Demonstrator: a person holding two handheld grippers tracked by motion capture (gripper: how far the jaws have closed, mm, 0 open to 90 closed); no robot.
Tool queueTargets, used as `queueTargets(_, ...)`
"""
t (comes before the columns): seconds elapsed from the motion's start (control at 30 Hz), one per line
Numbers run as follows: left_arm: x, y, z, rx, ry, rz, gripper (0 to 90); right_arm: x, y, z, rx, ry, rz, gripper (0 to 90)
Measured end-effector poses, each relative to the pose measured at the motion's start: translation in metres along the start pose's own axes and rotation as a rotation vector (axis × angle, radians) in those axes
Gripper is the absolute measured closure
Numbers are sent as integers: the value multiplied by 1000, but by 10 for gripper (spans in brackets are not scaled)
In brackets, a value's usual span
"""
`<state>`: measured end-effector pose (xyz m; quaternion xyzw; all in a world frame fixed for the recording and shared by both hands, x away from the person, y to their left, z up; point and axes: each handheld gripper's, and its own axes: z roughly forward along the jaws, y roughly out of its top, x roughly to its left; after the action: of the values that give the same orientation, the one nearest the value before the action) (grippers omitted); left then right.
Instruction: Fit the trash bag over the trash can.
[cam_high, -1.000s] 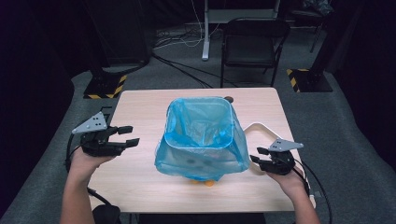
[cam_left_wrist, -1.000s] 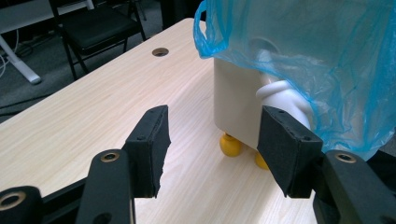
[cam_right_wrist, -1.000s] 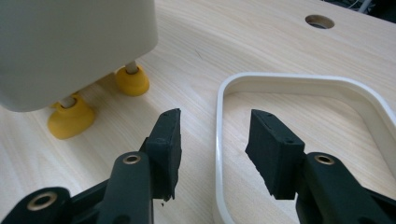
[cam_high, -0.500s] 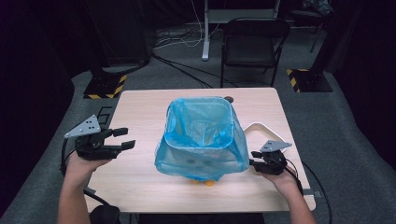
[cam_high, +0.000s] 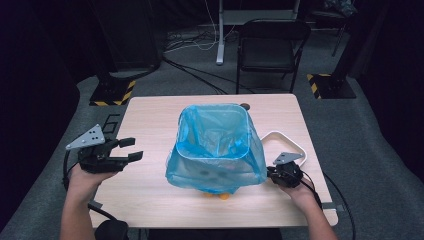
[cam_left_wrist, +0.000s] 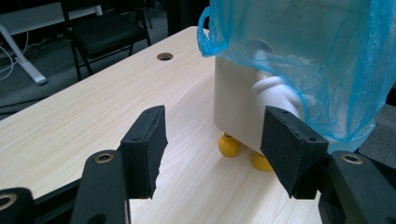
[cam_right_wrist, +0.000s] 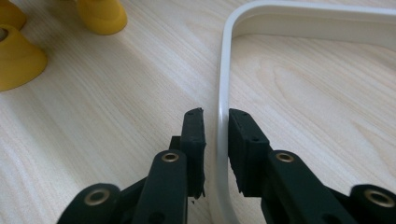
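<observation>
A white bin (cam_left_wrist: 236, 107) lined with a blue plastic bag (cam_high: 215, 150) stands mid-table on yellow feet (cam_left_wrist: 229, 145). A white rounded frame (cam_high: 295, 145) lies flat on the table to its right. My right gripper (cam_high: 272, 173) is low at the frame's near left corner. Its jaws have just been closing and straddle the frame's rail (cam_right_wrist: 224, 70). One pad is against the rail and a thin gap shows at the other. My left gripper (cam_high: 134, 149) hovers open and empty at the table's left edge. It points at the bin (cam_left_wrist: 212, 140).
The light wooden table (cam_high: 150, 120) has a small round hole (cam_left_wrist: 164, 56) near its far edge. A black chair (cam_high: 272, 50) and a desk leg stand on the grey floor beyond. Yellow-black floor markers (cam_high: 112, 92) flank the table.
My right gripper has sunk to the table beside the bin, and its jaws have narrowed around the white frame's rail. My left gripper has barely shifted.
</observation>
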<state>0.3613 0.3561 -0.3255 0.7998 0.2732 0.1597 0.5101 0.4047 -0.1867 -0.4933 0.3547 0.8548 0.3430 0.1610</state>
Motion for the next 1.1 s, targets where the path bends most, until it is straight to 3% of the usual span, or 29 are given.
queueTargets(0.2, 1, -1, -3, -10, -7, -2, 398, -1, -3, 5, 37, -5, -7, 810)
queueTargets(0.47, 2, -1, -5, -22, -14, -7, 398, -5, -3, 0, 30, 22, 21, 843)
queueTargets(0.63, 2, -1, -1, 7, -8, -8, 399, -4, 3, -11, -2, 17, 10, 844)
queueTargets(1.1, -4, 16, 21, 50, -61, 27, 399, -13, 21, -46, -82, 16, 48, 844)
